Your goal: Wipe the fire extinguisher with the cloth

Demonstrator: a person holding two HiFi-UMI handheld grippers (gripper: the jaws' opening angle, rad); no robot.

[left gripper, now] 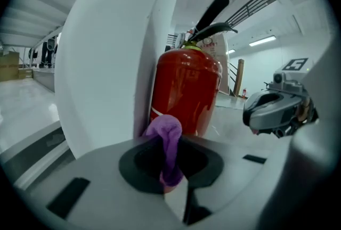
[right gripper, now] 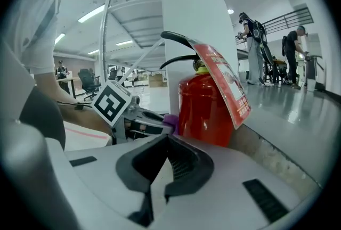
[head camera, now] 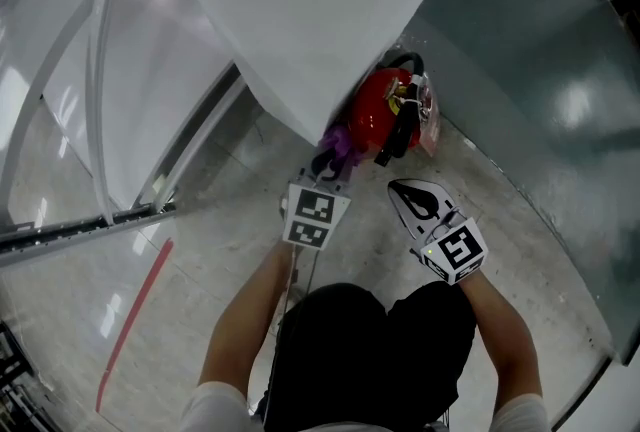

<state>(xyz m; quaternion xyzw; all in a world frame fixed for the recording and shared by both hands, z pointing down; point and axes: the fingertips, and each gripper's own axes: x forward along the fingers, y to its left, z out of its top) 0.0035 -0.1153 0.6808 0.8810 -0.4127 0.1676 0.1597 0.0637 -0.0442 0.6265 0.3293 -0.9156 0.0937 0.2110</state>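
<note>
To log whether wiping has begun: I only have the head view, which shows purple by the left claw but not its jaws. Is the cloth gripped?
Observer: Yes; the left gripper view shows the left claw pinching the purple cloth, which sticks up from its jaws.
Operator: Touching the extinguisher?
Observer: Contact is unclear; the cloth's top sits just in front of the fire extinguisher, at its lower red body.
Operator: And the right claw?
Observer: The right gripper view shows the right claw empty, jaws together.
</note>
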